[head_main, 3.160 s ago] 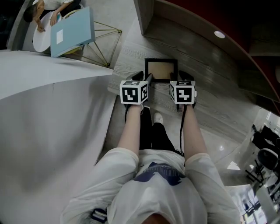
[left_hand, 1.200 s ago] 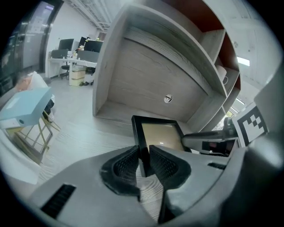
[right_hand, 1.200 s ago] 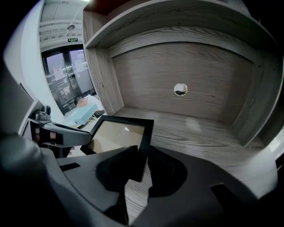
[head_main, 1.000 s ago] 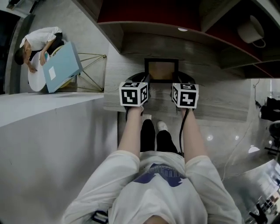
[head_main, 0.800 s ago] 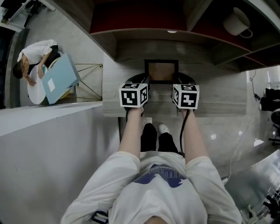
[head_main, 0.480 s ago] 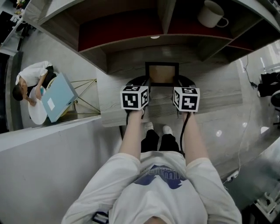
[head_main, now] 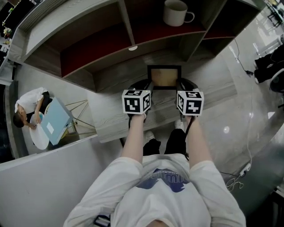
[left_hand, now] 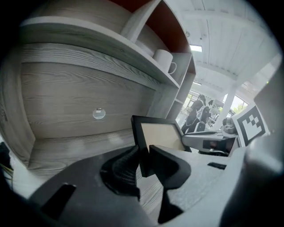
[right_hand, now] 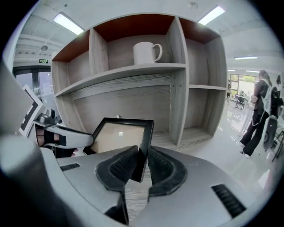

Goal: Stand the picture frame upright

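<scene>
The picture frame (head_main: 164, 77), black with a tan inside, hangs between my two grippers in front of the grey shelf unit's (head_main: 111, 84) lower opening. My left gripper (head_main: 147, 85) is shut on the frame's left edge. My right gripper (head_main: 181, 85) is shut on its right edge. In the left gripper view the frame (left_hand: 159, 135) leans back, with the left gripper (left_hand: 143, 155) clamping its black side bar. In the right gripper view the frame (right_hand: 120, 135) has its other side bar between the right gripper's (right_hand: 142, 155) ribbed pads. Whether the frame's lower edge touches the wood is hidden.
A white mug (head_main: 176, 12) stands in an upper compartment with a red back. An upright divider (right_hand: 177, 88) rises to the right of the frame. A person (head_main: 27, 111) bends over a round table beside a blue board (head_main: 55, 121) at far left. Glossy floor (head_main: 248, 133) lies to the right.
Both grippers have carried the frame up and toward the shelf unit, still clamped on its sides. The shelves and the mug have come fully into view; the person at the table has slid lower left.
</scene>
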